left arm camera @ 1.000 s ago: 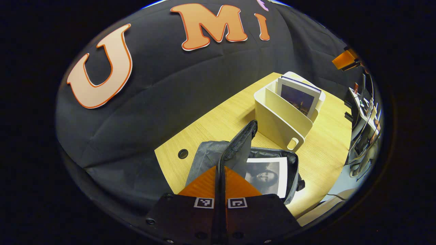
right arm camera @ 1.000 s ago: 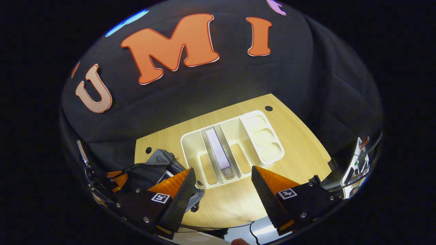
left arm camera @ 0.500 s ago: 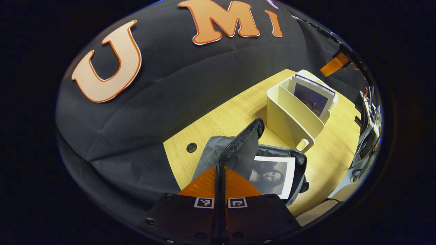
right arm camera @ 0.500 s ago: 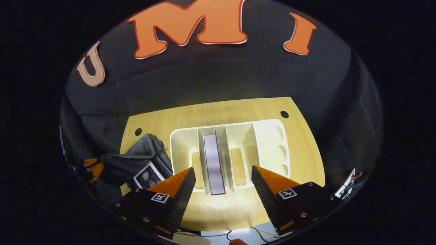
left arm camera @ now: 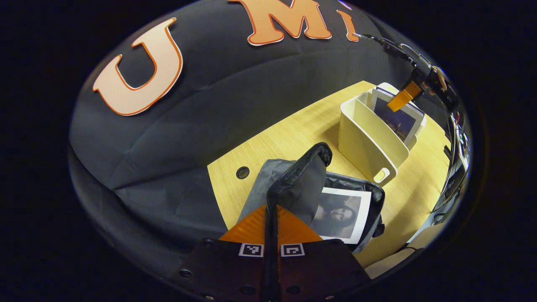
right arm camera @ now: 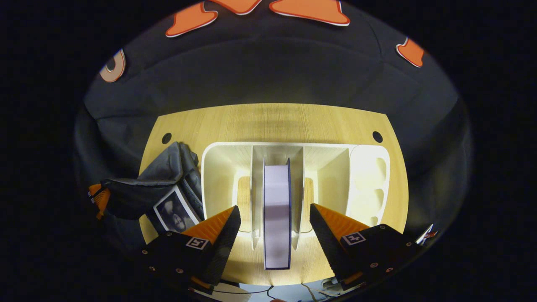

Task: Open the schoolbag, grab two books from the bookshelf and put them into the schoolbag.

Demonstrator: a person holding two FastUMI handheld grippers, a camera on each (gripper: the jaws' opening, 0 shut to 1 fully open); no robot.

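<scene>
The left gripper [left arm camera: 271,209] is holding the raised flap [left arm camera: 300,184] of the schoolbag [left arm camera: 356,197], its fingers pressed together on the flap's edge. This grip is unchanged from a second ago. The first book [left arm camera: 342,214] is lying face up inside the open bag, at 4 o'clock from the flap in the left gripper view.

The right gripper [right arm camera: 275,220] is standing wide open, holding nothing, its two fingers flanking the second book [right arm camera: 277,214] without touching it. Compared with a second ago, this gripper has come down over the bookshelf [right arm camera: 218,167]: the book, then small and slanted toward 11 o'clock, is now appearing large and running straight along the 12-to-6 line, page edges upward. The book is standing upright in the shelf's middle slot.

In the left gripper view, the right gripper [left arm camera: 405,95], earlier well above the shelf [left arm camera: 369,142] at 2 o'clock, is now overlapping the book's top edge [left arm camera: 398,119]. The wooden table [right arm camera: 272,121] is carrying both bag [right arm camera: 142,197] and shelf, side by side.
</scene>
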